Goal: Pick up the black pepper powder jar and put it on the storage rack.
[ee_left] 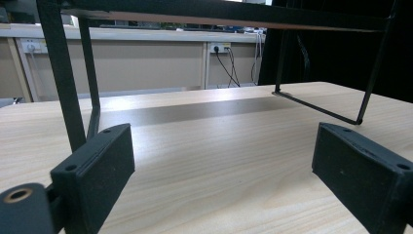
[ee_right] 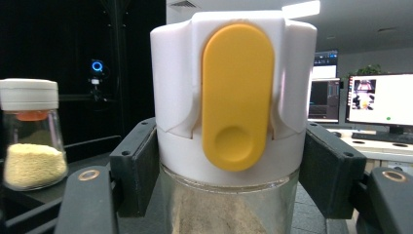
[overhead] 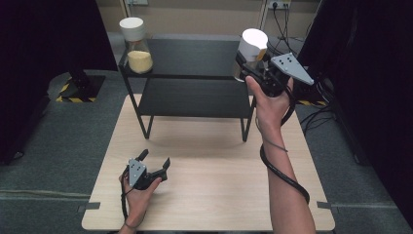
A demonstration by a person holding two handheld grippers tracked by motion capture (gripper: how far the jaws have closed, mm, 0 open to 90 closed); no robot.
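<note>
Nearest the person, the left gripper (overhead: pixel 155 165) rests low over the wooden table (overhead: pixel 214 195), its jaws spread wide with nothing between them. Beyond it stands the black two-tier shelf (overhead: pixel 195 97), its legs on the tabletop. At the shelf's right end, the right gripper (overhead: pixel 249 62) is clamped on a glass jar (ee_right: pixel 229 209) just below its white lid (ee_right: pixel 234 87), which has a yellow flip tab (ee_right: pixel 237 97); the jar holds a pale powder. Whether its base touches the top tier or hangs just above it cannot be made out from the high view. At the far left of the top tier stands a second jar (overhead: pixel 138 46) with yellow grains, well apart. To do the step well, the held jar is best kept upright, the grip firm on the lid skirt, and the travel slow enough that glass does not knock the shelf edge.
</note>
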